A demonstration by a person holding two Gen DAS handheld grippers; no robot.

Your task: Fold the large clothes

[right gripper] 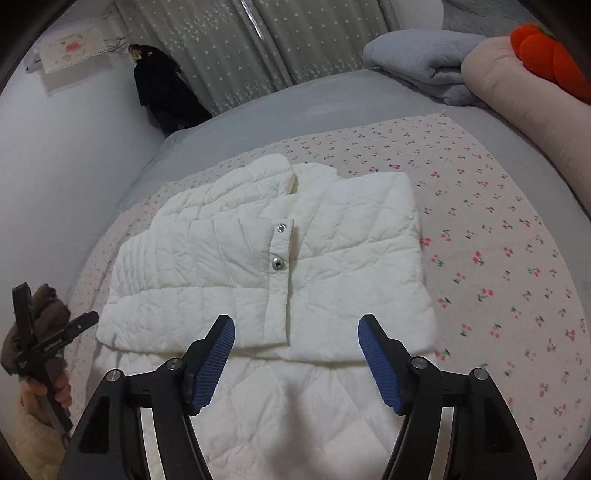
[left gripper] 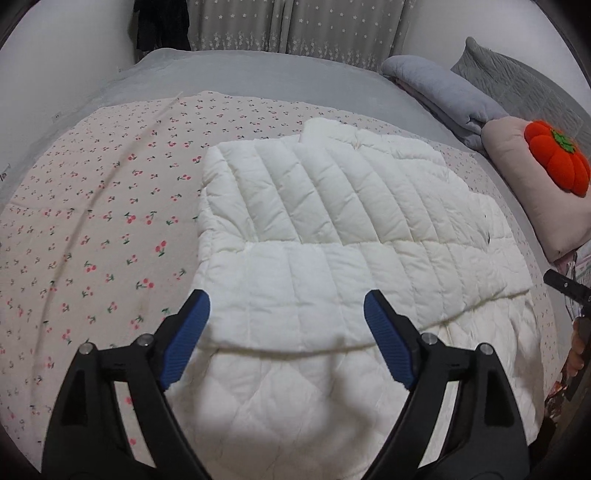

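On the cherry-print quilt, the white quilted jacket is lying folded over itself, and the left gripper is hovering above its near edge, jaws released and empty. From the right wrist, the right gripper is likewise hanging released over the snap placket; the next fold is probably wanting both grips level on one hem.

black grippers, ribbed blue pads, silver screws

Bed before star-patterned curtains
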